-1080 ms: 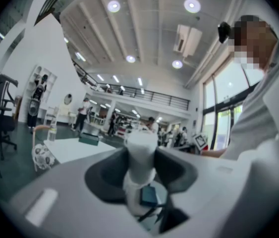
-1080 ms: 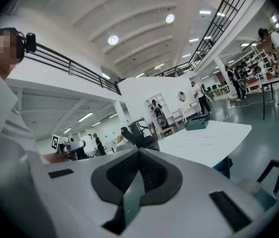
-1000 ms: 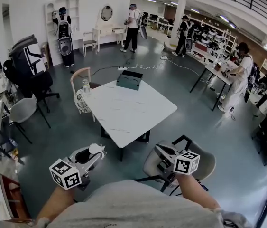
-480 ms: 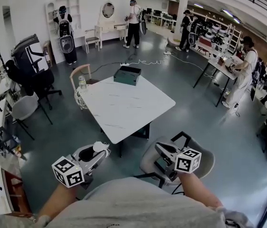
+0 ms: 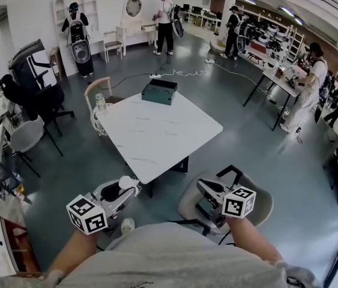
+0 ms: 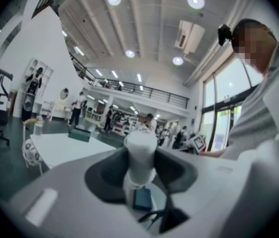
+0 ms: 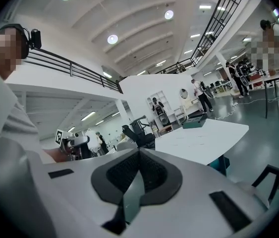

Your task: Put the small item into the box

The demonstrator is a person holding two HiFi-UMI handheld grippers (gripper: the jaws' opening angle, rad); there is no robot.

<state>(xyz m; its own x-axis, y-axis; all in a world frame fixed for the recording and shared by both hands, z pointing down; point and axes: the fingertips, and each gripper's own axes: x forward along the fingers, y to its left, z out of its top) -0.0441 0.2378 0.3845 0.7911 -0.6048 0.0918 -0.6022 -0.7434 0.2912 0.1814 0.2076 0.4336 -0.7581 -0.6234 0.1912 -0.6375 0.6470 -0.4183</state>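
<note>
In my left gripper (image 5: 128,189) sits a small white cylinder (image 6: 140,155), upright between the pads, with the jaws shut on it. It shows as a white knob (image 5: 125,183) in the head view. My right gripper (image 5: 202,188) is level with the left one, shut with nothing in it, its pads meeting at the tips (image 7: 138,151). The dark green box (image 5: 159,92) stands on the far corner of the white table (image 5: 156,138), well ahead of both grippers. From the gripper views the box (image 6: 80,134) (image 7: 195,121) is small and distant.
A grey chair (image 5: 262,204) stands below my right gripper, at the table's near side. A wooden chair with a bottle (image 5: 100,102) sits at the table's left. Black office chairs (image 5: 33,95) crowd the left. Several people stand at the back and by a desk (image 5: 280,80) on the right.
Both grippers have drifted forward toward the table, which now sits slightly nearer in the head view. The left still holds the white cylinder; the right stays shut.
</note>
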